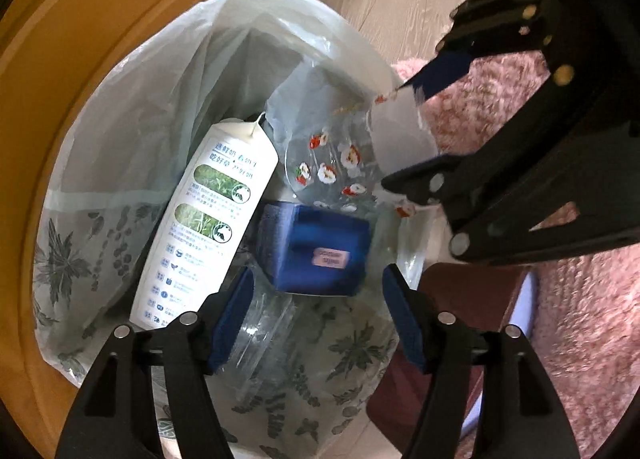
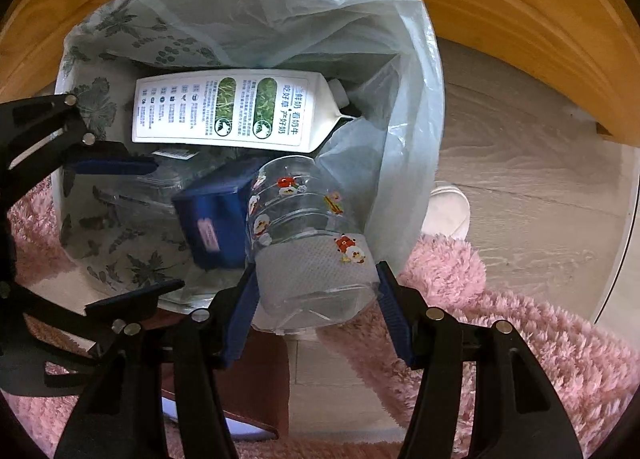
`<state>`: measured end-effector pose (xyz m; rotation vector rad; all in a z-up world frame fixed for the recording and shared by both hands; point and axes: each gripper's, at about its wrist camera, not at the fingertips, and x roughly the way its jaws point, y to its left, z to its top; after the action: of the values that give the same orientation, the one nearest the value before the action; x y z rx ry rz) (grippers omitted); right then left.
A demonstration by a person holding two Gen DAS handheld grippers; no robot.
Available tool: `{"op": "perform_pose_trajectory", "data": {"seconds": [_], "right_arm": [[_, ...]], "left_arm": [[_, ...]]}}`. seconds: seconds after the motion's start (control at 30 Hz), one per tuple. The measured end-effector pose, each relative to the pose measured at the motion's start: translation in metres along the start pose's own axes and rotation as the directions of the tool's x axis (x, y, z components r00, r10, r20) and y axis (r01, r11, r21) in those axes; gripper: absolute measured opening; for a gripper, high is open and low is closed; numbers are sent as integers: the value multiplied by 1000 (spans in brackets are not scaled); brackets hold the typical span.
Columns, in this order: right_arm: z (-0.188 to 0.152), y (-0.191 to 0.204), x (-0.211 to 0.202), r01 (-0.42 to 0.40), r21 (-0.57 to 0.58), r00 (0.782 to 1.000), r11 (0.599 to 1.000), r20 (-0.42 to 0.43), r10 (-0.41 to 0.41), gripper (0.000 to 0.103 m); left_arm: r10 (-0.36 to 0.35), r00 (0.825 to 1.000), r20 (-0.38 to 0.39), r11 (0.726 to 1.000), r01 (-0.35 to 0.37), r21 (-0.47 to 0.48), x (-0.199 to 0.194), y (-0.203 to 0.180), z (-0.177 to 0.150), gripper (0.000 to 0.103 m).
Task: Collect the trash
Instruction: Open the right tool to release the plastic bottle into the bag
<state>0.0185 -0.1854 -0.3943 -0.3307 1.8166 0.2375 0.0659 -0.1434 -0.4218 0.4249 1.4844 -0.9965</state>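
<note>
A clear plastic bag (image 2: 316, 243) printed with red-and-white Santa figures, wrapping a white roll, is sitting tilted over the rim of the lined trash bin (image 2: 412, 107). Inside the bin, a white milk carton (image 2: 228, 111) is lying on its side, leaning against the liner, with a blue box (image 2: 216, 215) resting just below it beside crumpled clear plastic (image 1: 260, 323).

Wood floor (image 2: 520, 163): lined bin (image 2: 416, 99), pink rug (image 2: 500, 319).
</note>
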Motion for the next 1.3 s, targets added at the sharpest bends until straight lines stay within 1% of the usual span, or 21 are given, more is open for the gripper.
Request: {"op": "perform_pose_trajectory", "data": {"seconds": [0.07,0.1,0.2,0.3,0.37,0.43,0.67,0.83,0.97,1.13,1.3], "right_arm": [[0,-2,0,-4,6,1000,1000,-4,4,58],[1,-2,-1,-3,8,1000,1000,-5,3,58],[4,-2,2,2,13,1000,1000,-15,-1,58],[6,0,6,9,14,1000,1000,-25,-8,59],[7,-1,7,3,28,1000,1000,-25,-2,61],[8,-4,7,5,38,1000,999,-18,-5,66],[7,-3,8,18,42,1000,999,-6,-18,74],[7,-6,1,6,59,1000,998,29,-8,76],[6,-10,-4,-6,69,999,998,48,3,77],[7,-5,-1,2,50,999,999,45,-4,78],[8,-8,-9,-29,68,995,997,94,23,78]], "left_arm": [[-5,1000,3,1000,5,-6,-2,3,0,64],[-1,1000,-1,1000,1,-8,-2,-2,1,64],[31,999,-24,999,-31,-13,-5,-4,-1,64],[46,998,-33,998,-47,-28,-5,-3,-5,64],[42,999,-24,998,-43,-47,-12,-1,-8,64],[46,999,-14,997,-47,-60,-16,0,-10,64],[73,997,-4,990,-73,-118,-26,4,-19,64],[96,995,4,984,-94,-152,-38,10,-25,64],[101,995,17,978,-97,-183,-43,5,-25,64],[118,993,19,971,-112,-213,-43,0,-24,64],[127,992,28,964,-116,-238,-47,-3,-27,64]]}}
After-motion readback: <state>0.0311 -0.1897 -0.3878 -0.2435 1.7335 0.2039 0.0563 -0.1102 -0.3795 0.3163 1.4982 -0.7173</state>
